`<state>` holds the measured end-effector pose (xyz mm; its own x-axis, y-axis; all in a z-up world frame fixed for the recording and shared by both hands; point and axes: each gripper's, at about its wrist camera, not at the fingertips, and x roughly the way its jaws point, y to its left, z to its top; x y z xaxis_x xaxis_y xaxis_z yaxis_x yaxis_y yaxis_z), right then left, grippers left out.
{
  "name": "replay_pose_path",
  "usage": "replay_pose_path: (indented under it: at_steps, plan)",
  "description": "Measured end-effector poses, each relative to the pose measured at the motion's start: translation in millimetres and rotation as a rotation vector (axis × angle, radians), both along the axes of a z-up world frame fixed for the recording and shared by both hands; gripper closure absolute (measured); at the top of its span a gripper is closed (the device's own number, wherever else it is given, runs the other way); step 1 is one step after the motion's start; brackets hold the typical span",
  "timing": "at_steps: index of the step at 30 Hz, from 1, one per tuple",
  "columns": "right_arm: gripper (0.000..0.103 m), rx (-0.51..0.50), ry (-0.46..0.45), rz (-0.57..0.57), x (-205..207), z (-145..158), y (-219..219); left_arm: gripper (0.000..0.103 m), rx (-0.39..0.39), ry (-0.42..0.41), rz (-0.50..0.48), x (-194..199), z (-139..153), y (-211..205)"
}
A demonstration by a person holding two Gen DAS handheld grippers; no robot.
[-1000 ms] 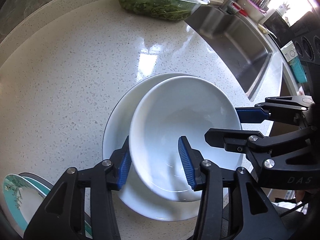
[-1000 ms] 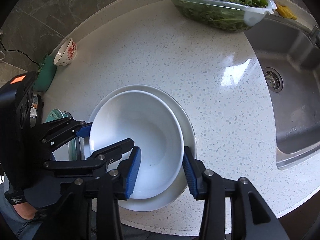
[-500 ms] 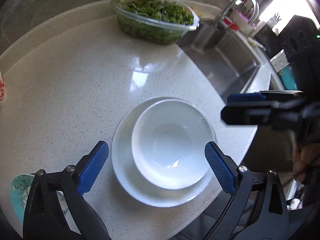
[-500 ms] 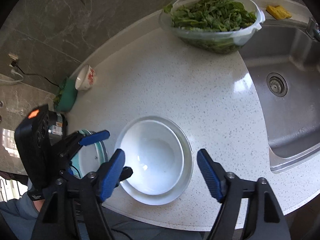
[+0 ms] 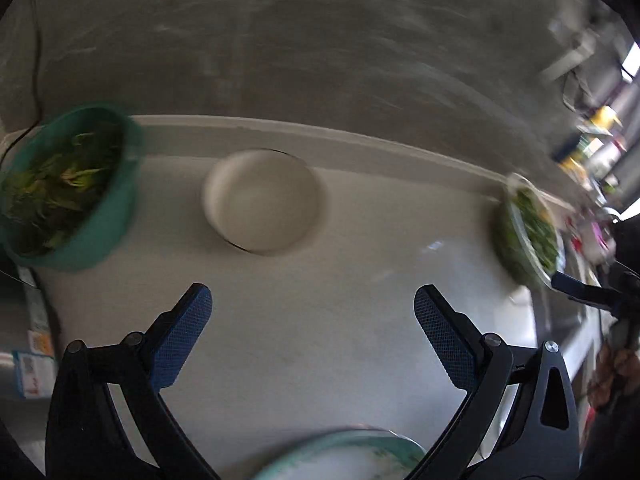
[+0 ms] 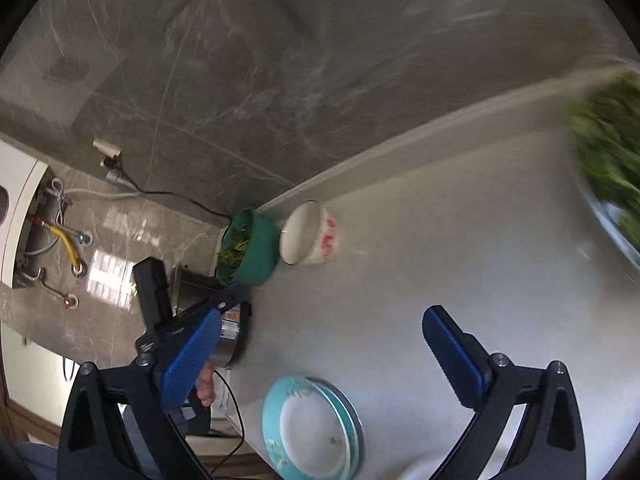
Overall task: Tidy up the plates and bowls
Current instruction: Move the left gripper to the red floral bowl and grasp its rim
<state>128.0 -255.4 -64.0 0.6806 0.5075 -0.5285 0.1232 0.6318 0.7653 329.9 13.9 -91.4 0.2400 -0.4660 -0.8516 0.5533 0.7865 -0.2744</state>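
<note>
My left gripper (image 5: 314,324) hangs over bare counter, its jaws opening wide with nothing between them. Ahead of it, near the back ledge, stands a white bowl (image 5: 262,200); the right wrist view shows the red pattern on the outside of the bowl (image 6: 310,234). My right gripper (image 6: 324,346) is also opening and holds nothing. Just below it a stack of teal-rimmed plates (image 6: 312,428) lies at the counter's front edge. The left wrist view shows only the rim of the teal plates (image 5: 348,454), at the bottom edge. The picture is blurred by motion.
A green bowl of leaves (image 5: 64,188) stands left of the white bowl, at the counter's left end. A clear container of greens (image 5: 528,228) sits far right. The grey stone wall (image 6: 280,80) rises behind the ledge. A steel pot (image 6: 228,340) stands off the left end.
Both grippers let go of the plain white bowl, which sat on the white plate. They spread wide, rose and swung left. That bowl and plate have left both views.
</note>
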Motion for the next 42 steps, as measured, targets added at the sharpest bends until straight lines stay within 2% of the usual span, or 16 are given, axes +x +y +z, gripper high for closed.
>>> replay_pose_path:
  at_steps: [3,4,9,13,14,18,20,23,27,30,31,32,42]
  plan:
    - [0.005,-0.033,0.039,0.052,65.9,-10.9,23.2,0.002,0.016,-0.031,0.061,35.5,-15.1,3.4]
    - [0.01,-0.034,0.049,0.065,82.4,-15.2,29.6,0.002,0.04,-0.024,0.081,45.9,-22.6,3.7]
    - [0.015,-0.08,0.147,0.137,152.4,-53.5,63.9,0.003,0.052,0.017,0.119,79.3,-53.1,-2.3]
    - [0.02,-0.083,0.203,0.135,185.6,-80.5,72.6,0.023,0.044,0.062,0.129,91.5,-74.1,-6.8]
    - [0.02,-0.078,0.211,0.14,190.5,-84.7,73.1,0.03,0.046,0.072,0.133,95.9,-79.4,-6.6]
    - [0.022,-0.105,0.247,0.154,209.9,-98.0,79.1,0.044,0.05,0.108,0.132,109.6,-97.2,-8.6]
    - [0.027,-0.111,0.248,0.178,219.4,-103.0,80.8,0.057,0.048,0.126,0.134,114.2,-103.8,-6.1]
    - [0.03,-0.117,0.257,0.19,220.1,-112.0,86.0,0.069,0.059,0.135,0.121,116.1,-109.4,-4.3]
    - [0.037,-0.142,0.282,0.221,230.4,-122.0,94.1,0.072,0.055,0.148,0.123,120.9,-114.0,0.0]
    - [0.057,-0.177,0.308,0.234,234.9,-127.4,98.7,0.079,0.048,0.155,0.105,123.2,-114.5,-2.9]
    - [0.067,-0.184,0.309,0.24,235.8,-125.9,101.3,0.086,0.045,0.156,0.101,126.8,-116.8,-6.8]
    - [0.075,-0.188,0.309,0.245,237.1,-126.5,103.3,0.089,0.045,0.16,0.096,127.3,-117.6,-8.8]
    - [0.078,-0.193,0.299,0.248,237.1,-127.3,111.6,0.091,0.064,0.151,0.095,140.2,-130.2,-28.9]
